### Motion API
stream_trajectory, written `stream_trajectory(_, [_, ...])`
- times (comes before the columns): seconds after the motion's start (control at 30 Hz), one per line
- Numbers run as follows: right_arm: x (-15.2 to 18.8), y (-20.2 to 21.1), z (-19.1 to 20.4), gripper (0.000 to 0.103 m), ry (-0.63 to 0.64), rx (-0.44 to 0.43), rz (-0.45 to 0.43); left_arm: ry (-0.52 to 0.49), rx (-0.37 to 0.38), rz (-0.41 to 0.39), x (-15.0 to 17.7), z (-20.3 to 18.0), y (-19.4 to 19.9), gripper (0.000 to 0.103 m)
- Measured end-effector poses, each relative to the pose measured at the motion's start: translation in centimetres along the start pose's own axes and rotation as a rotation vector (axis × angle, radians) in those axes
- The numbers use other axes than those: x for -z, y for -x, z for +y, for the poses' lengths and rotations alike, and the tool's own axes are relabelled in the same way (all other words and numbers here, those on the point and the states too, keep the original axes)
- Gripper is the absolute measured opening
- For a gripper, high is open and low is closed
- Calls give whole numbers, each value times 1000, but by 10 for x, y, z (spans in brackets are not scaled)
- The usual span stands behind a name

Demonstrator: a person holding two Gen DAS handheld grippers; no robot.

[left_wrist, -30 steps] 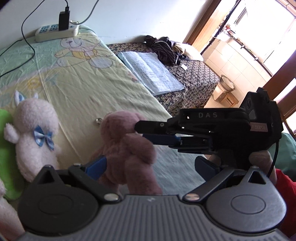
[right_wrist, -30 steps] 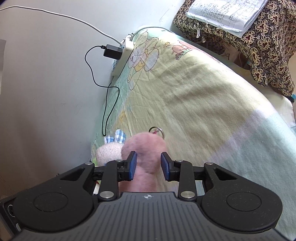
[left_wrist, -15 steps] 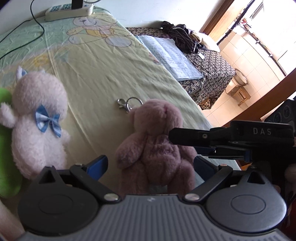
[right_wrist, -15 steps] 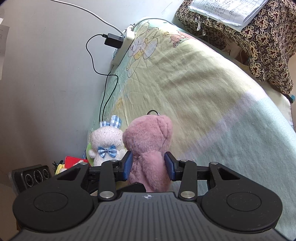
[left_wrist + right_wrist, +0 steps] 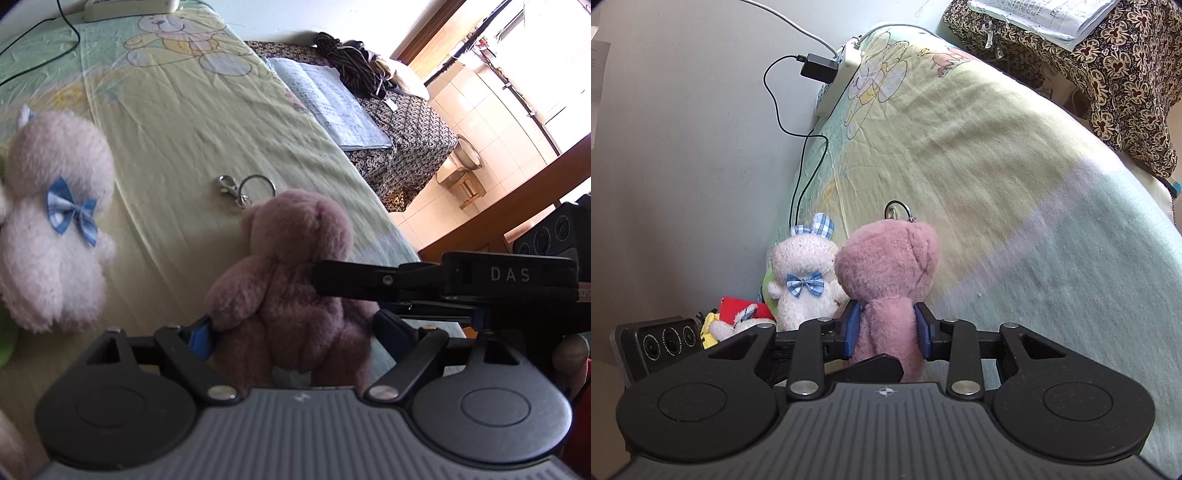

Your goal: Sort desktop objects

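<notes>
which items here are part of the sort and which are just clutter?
Part of the job:
- pink teddy bear, clamped at the body by the right gripper, with its key ring
- left gripper, open around the bear
- white plush bunny with the blue bow

Just lying about:
- power strip and charger
- open notebook
- dark clothes

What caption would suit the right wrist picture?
Right gripper clamps a pink teddy bear beside a white plush bunny on a bedsheet.
</notes>
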State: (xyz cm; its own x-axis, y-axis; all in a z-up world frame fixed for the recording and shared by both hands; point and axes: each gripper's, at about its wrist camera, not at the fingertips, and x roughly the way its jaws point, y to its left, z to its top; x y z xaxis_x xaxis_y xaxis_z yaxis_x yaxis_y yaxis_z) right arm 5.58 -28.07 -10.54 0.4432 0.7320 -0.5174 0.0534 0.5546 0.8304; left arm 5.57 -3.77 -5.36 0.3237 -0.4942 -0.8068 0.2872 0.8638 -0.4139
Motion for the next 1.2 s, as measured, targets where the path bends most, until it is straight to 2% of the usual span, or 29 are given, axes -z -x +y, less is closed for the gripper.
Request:
stream_trajectory(0.3, [19,8,18,33,48,-12,32,-35,-22,-26,21,-8,27,87])
stream_trajectory(0.6, [44,6,49,33,105,-44,49,-54,-33,-92,48,-3,72,87])
stream_trajectory(0.83, [75,3,86,33,139,-77,5,-104,-12,-156,71,14,123,87])
stream_trajectory(1.2, [137,-15,163,33,168,-151,-119,-175,48,-274,102,64,220,87])
